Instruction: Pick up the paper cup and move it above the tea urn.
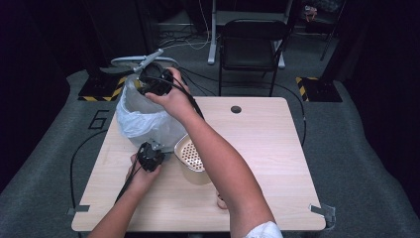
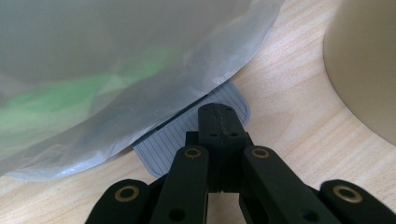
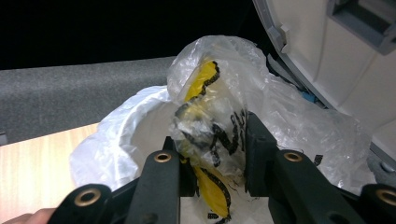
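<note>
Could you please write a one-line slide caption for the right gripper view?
Right gripper holds a crumpled yellow-and-black wrapper over the bag-lined bin, its lid raised.

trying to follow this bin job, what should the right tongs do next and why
Probably lower and release. The right tongs grip a crumpled yellow-and-black wrapper just above the bag-lined bin, whose lid is up while the left tongs press the grey pedal.
</note>
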Demonstrator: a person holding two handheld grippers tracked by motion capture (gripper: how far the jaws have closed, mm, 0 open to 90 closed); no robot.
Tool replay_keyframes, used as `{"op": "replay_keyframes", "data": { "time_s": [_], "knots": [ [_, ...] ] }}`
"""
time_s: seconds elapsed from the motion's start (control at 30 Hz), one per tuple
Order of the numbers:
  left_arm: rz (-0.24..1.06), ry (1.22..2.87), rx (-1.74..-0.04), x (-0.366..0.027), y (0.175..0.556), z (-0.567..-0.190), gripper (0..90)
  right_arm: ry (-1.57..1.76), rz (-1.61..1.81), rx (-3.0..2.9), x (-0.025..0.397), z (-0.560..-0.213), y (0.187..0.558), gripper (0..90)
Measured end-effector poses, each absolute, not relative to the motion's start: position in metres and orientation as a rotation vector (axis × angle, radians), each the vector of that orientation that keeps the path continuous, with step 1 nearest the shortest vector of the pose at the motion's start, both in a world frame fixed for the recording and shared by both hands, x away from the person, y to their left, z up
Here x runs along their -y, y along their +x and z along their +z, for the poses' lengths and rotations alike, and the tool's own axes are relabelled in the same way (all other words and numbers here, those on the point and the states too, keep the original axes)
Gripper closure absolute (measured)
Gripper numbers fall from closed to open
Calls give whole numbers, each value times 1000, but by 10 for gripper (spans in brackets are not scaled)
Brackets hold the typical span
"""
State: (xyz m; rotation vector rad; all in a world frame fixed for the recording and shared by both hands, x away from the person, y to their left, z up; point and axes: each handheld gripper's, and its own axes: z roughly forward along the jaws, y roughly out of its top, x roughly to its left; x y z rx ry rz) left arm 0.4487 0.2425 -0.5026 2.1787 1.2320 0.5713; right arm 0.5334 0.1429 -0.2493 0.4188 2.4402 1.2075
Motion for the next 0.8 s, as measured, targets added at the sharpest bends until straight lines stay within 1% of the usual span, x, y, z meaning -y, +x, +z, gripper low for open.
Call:
{"op": "replay_keyframes", "data": {
  "time_s": [0.07, 0.1, 0.2, 0.27, 0.3, 0.37, 0.4, 0.53, 0.57, 0.67, 0.8],
  "knots": [
    [555, 2181, -1238, -242, 448, -502, 900, 404, 1212, -2434, -144, -250, 536, 714],
    [572, 2178, -1231, -243, 449, -503, 900, 414, 1216, -2430, -144, -251, 537, 714],
    [569, 2188, -1231, -243, 448, -502, 900, 427, 1218, -2428, -145, -252, 538, 711],
    [571, 2190, -1218, -243, 449, -502, 900, 427, 1222, -2425, -146, -253, 540, 690],
    [573, 2188, -1218, -243, 448, -502, 900, 433, 1222, -2422, -146, -253, 540, 663],
    [573, 2185, -1217, -243, 448, -503, 900, 449, 1205, -2403, -148, -256, 542, 521],
    [575, 2181, -1217, -243, 448, -503, 900, 465, 1195, -2393, -148, -257, 542, 474],
    [575, 2189, -1218, -243, 448, -502, 900, 491, 1198, -2386, -148, -259, 542, 369],
    [576, 2190, -1217, -243, 448, -502, 900, 510, 1197, -2383, -149, -259, 542, 356],
    [579, 2189, -1216, -243, 448, -502, 900, 518, 1199, -2393, -146, -259, 542, 359],
    [582, 2173, -1228, -242, 448, -503, 900, 506, 1207, -2412, -144, -261, 538, 379]
  ]
}}
